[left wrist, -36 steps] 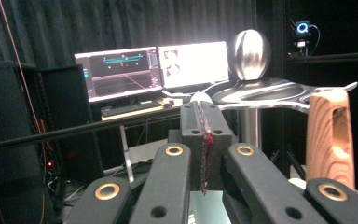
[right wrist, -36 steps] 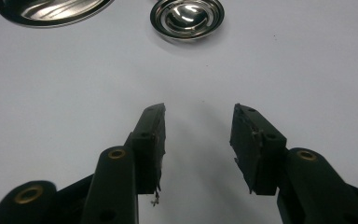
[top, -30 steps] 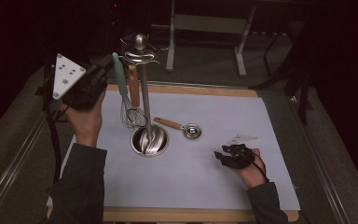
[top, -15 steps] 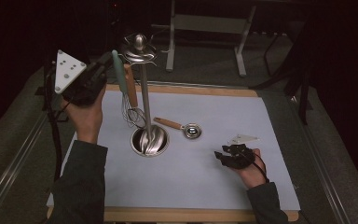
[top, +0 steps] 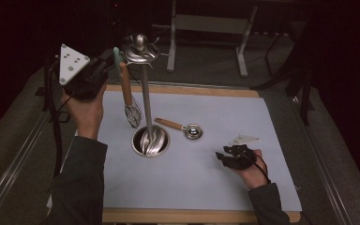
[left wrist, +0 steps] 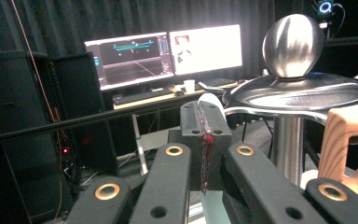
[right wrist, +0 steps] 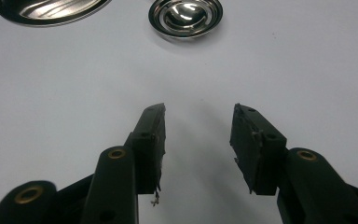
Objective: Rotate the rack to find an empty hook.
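1. I see the pale green utensil handle held up beside the top of the stand — slim, matte, roughly upright with a slight tilt; in the left gripper view its rounded tip pokes up just past the closed jaws.
2. The utensil stand is polished steel: a round dished base on the white mat, a straight upright pole, a flat hook disc and a ball knob on top.
3. The whisk has a wooden handle and wire head — it hangs from the disc, close beside the pole, head down near the base.
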Tool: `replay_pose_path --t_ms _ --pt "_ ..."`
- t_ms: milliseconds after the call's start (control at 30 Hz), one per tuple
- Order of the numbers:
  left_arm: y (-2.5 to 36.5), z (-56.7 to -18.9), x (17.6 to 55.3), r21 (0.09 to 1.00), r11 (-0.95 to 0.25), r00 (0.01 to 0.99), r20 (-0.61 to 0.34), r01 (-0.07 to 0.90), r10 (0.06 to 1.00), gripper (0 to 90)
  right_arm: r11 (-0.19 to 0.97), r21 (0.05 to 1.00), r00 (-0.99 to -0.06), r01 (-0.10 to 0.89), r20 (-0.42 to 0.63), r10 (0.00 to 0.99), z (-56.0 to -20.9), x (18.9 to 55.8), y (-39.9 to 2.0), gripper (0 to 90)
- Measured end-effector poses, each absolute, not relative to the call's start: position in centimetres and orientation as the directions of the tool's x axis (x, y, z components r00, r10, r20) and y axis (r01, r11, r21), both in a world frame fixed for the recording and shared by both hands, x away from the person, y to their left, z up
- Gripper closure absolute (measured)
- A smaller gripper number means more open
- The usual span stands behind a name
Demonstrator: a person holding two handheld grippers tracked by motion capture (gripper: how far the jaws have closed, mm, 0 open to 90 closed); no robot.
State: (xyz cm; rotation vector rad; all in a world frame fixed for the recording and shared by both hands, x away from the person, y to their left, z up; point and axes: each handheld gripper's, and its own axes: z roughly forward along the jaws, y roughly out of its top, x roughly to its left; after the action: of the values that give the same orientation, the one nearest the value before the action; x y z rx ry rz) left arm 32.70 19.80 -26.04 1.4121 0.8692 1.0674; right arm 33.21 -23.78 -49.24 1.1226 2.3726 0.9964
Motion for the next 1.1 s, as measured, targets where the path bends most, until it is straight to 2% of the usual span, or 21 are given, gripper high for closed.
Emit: replay_pose_path --t_ms 633,1100 --pt "20.0 -26.2 32.7 0.992 -0.117 0.333 0.127 -0.051 0.934 89.9 0.440 0.712 -0.628 0.546 0.001 0.778 -49.3 33.3 -24.0 54.8" --pt "22.2 -29.0 31.7 0.995 -0.101 0.318 0.097 -0.003 0.943 88.9 0.435 0.711 -0.625 0.552 0.008 0.780 -49.4 33.3 -24.0 55.9"
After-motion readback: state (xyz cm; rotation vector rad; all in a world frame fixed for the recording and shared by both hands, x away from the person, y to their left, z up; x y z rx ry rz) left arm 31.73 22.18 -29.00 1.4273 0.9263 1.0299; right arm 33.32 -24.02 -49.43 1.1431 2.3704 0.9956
